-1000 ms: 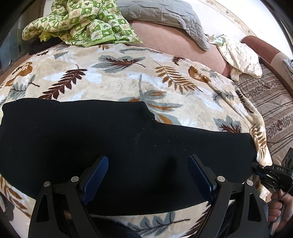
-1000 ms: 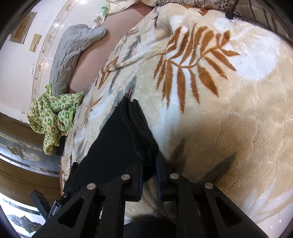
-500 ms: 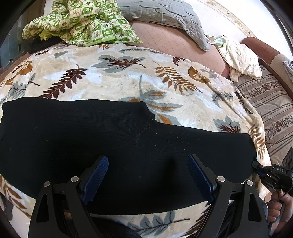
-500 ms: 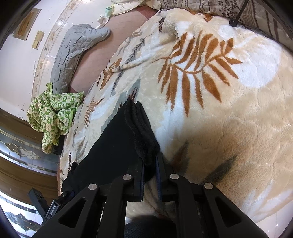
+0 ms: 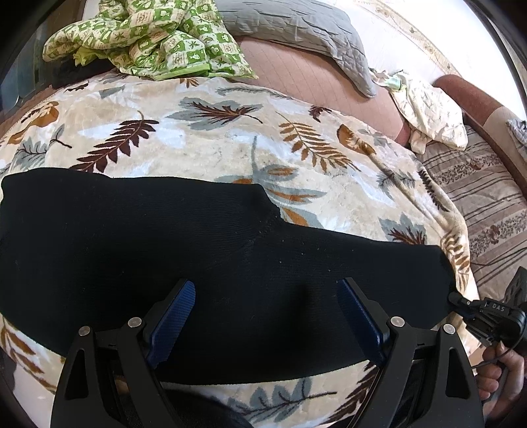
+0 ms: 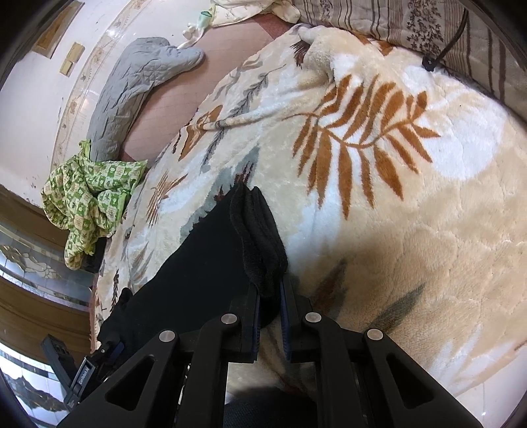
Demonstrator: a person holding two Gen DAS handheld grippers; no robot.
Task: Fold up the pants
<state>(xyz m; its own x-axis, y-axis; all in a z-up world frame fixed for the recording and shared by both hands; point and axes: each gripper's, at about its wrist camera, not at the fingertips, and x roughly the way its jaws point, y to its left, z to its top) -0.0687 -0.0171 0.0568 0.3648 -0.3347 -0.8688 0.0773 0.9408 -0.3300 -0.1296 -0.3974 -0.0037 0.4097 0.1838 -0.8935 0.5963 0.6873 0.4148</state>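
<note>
Nearest in the left wrist view, the left gripper (image 5: 266, 312) stands with its blue-padded fingers (image 5: 174, 316) spread wide, holding nothing, poised over the long black knit pants (image 5: 197, 250). Those pants lie flat as a dark band from 9 o'clock across to 3 o'clock on the plush cream blanket with brown and grey leaf print (image 5: 230, 138), which covers the bed. At 4 o'clock in that view the right gripper (image 5: 461, 301) meets the far end of the pants, with the person's hand (image 5: 504, 368) just beneath it.

Closest in the right wrist view, the right gripper (image 6: 270, 296) has its jaws nearly together, pinching the bunched, layered end of the pants (image 6: 257, 237); the cloth runs from there toward 8 o'clock over the blanket (image 6: 395, 230). The left gripper (image 6: 108, 349) shows small at 8 o'clock, at the other stretch of the pants.

Farther off, at 11 o'clock in the left wrist view, a crumpled green and white patterned cloth (image 5: 148, 36) rests at the blanket's far edge, touching a grey quilted pillow (image 5: 296, 29) at 12 o'clock. A cream crinkled cloth (image 5: 431, 112) lies at 2 o'clock, beside a brown striped floral bedcover (image 5: 477, 197).
</note>
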